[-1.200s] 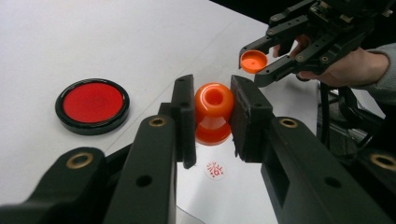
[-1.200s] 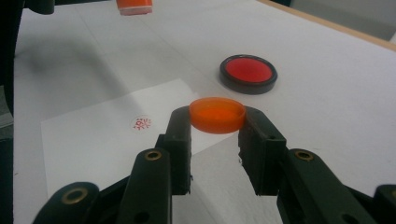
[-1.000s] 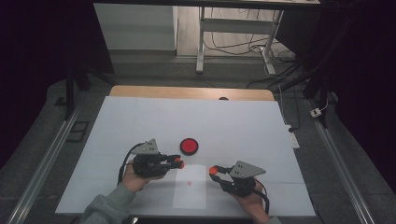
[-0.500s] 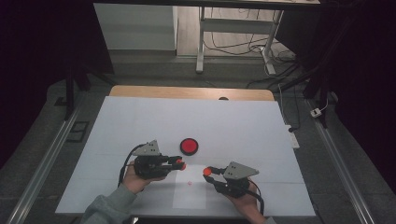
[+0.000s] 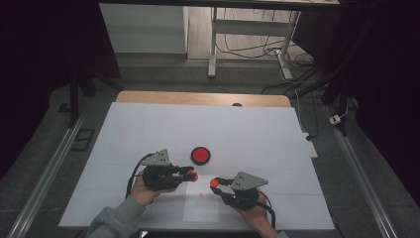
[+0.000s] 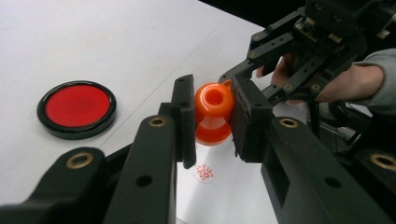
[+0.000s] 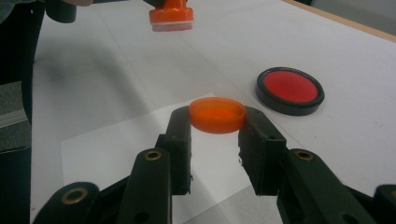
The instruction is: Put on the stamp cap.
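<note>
Stamp point(image 6: 213, 113) sits between left gripper point(image 6: 212, 119) jaws (clamped).

Right gripper point(image 5: 214, 182) with the orange cap point(image 5: 214, 182) shifted from about 3 o'clock of the paper sheet point(image 5: 200, 208) toward 5 o'clock in the high view, nearer the bottom edge, and rotated a bit so the jaws pointed toward 10 o'clock. Gap to the left gripper point(image 5: 193, 175) and its orange stamp point(image 5: 193, 176) opened slightly. A small red stamp mark point(image 5: 200, 194) was visible on the sheet between them.
</note>
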Tool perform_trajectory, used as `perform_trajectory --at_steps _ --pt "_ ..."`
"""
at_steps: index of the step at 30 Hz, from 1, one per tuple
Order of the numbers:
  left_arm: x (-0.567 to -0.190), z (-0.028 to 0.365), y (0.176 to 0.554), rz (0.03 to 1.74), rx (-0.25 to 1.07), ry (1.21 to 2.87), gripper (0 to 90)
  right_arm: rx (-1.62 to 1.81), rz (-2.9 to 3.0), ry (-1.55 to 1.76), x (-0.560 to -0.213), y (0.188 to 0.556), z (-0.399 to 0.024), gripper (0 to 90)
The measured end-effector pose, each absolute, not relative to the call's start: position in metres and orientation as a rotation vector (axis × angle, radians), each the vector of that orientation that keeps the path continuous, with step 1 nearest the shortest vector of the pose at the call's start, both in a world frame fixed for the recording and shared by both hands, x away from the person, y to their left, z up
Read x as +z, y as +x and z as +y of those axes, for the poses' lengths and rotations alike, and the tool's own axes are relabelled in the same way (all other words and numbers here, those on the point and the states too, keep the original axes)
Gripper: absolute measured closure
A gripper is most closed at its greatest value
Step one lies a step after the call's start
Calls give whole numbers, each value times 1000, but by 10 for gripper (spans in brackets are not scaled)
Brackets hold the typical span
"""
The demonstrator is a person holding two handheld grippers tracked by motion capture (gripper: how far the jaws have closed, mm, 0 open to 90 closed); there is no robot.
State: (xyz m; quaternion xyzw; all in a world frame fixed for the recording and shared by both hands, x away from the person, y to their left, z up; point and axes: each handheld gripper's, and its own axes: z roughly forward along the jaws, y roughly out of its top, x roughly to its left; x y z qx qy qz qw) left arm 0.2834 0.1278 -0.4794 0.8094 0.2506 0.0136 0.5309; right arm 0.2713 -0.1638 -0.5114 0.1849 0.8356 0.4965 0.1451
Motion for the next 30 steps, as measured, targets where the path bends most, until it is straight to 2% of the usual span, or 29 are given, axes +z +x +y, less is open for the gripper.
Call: perform_trajectory --at_steps 30 --pt "-481 123 283 585 16 1932 726 1434 2463 456 -516 265 -131 646"
